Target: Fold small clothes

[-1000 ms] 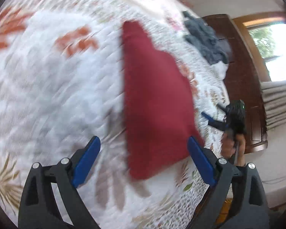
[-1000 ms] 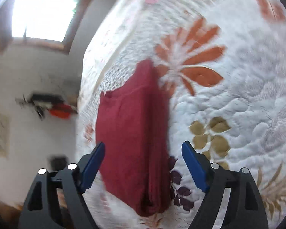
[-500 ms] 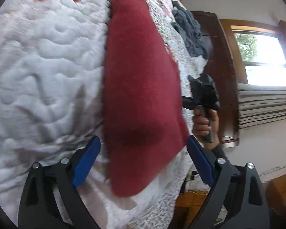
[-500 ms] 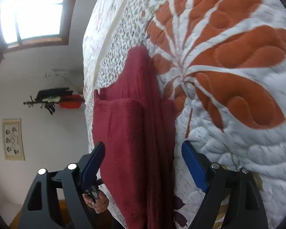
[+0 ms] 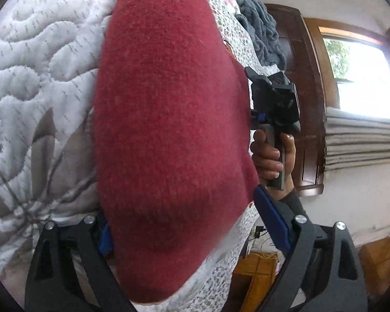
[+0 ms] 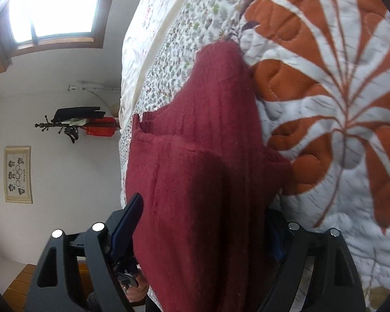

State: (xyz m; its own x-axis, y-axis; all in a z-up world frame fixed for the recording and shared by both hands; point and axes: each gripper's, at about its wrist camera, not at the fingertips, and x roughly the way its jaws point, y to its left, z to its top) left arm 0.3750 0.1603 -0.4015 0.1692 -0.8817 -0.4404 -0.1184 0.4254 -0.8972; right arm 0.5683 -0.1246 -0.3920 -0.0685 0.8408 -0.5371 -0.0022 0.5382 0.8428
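Left gripper [image 5: 195, 223] stands with its jaws wide apart, straddling the near end of the red knit garment [image 5: 169, 119]; the cloth sits between the blue pads [image 5: 271, 221] but is not pinched. The garment lies on the quilt [image 5: 39, 83], close to the bed's side edge, running away from the camera toward the grey clothes [image 5: 262, 33] at the far end.

Right gripper [image 6: 202, 231] is likewise spread wide around the opposite end of the garment [image 6: 202, 182], with its left pad [image 6: 128, 221] clear of the cloth and its right pad hidden behind the fabric. From this view a folded layer already overlaps the body of the garment, and the orange leaf print [image 6: 325, 91] of the quilt lies just beside it.

Step in hand, as judged: gripping both ends for the next fold. Recommended procedure: lower each tool until one pad slides under the edge, close on all layers together, then lift both ends evenly so that the existing fold does not slip open
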